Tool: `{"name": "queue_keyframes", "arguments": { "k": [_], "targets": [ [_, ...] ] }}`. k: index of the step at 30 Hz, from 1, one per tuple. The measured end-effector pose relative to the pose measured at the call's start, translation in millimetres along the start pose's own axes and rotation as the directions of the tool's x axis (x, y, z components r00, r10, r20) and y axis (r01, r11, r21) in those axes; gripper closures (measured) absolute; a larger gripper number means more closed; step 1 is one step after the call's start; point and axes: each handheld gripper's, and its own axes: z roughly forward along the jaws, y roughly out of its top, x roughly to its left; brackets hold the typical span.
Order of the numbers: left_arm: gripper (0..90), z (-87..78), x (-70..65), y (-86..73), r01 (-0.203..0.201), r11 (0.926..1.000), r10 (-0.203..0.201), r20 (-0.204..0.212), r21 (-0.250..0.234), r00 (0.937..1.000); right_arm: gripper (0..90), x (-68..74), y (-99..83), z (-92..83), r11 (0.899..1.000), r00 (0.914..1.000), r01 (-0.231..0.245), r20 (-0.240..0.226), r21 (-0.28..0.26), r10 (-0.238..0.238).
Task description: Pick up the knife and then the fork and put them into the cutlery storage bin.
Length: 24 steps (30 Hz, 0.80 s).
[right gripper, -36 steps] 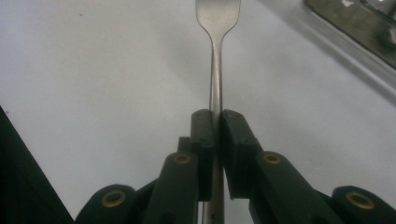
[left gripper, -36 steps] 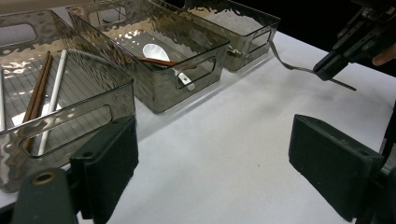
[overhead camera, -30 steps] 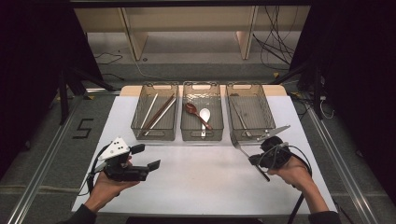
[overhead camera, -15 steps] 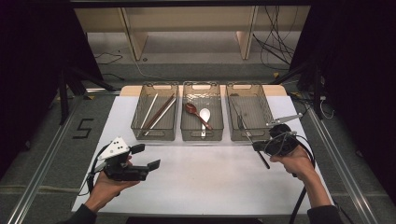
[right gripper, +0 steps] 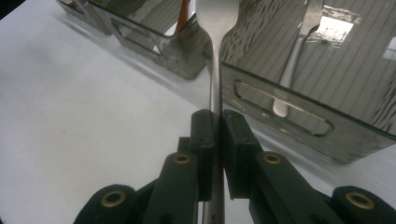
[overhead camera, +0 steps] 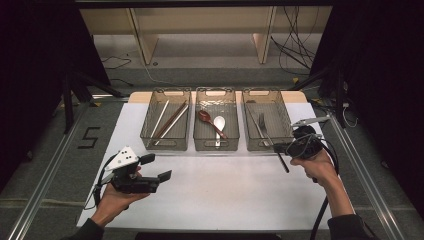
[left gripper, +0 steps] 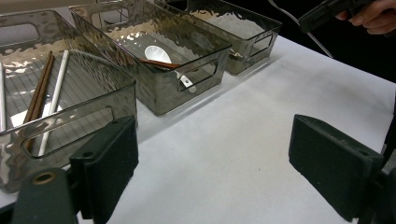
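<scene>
My right gripper (overhead camera: 281, 148) is shut on a slim metal utensil (overhead camera: 284, 162), held just off the front right corner of the right clear bin (overhead camera: 287, 131). In the right gripper view the jaws (right gripper: 218, 126) clamp the utensil's handle (right gripper: 215, 74), and its broader head points at the bin's near wall (right gripper: 299, 116). Inside that bin lies a similar metal utensil (right gripper: 292, 70). My left gripper (overhead camera: 156, 167) rests low over the white table (overhead camera: 225, 190) at the front left, open with nothing between its pads (left gripper: 219, 158).
Three clear bins stand in a row at the back of the table. The left bin (overhead camera: 150, 135) holds chopsticks (overhead camera: 167, 120). The middle bin (overhead camera: 216, 145) holds a brown spoon (overhead camera: 207, 119) and a white spoon (overhead camera: 219, 122). Metal rails run along both table sides.
My right gripper has carried the utensil away from the person and slightly up, closer to the right bin. The left gripper has stayed put.
</scene>
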Motion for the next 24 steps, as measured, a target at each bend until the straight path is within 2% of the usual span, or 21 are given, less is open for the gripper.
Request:
{"name": "queue_keyframes", "arguments": {
  "k": [14, 17, 24],
  "targets": [
    [15.1, -2.1, 0.0, -0.5, -0.003, 1.0000, 0.003, 0.004, -0.005, 1.0000, 84.3, -5.4, 16.7, -5.9, 0.999, 0.9993, -0.026, 0.025, -0.043, 0.027],
    [15.0, -1.9, 0.1, -0.4, -0.001, 1.0000, 0.001, 0.004, -0.007, 1.0000, 84.3, -9.0, 23.1, -7.2, 0.997, 0.9988, -0.036, 0.030, -0.061, 0.038],
    [15.0, -2.1, 0.2, -0.3, -0.001, 1.0000, 0.001, 0.005, -0.006, 1.0000, 84.3, -14.9, 42.2, -4.0, 0.997, 0.9974, -0.052, 0.047, -0.064, 0.055]
  ]
}}
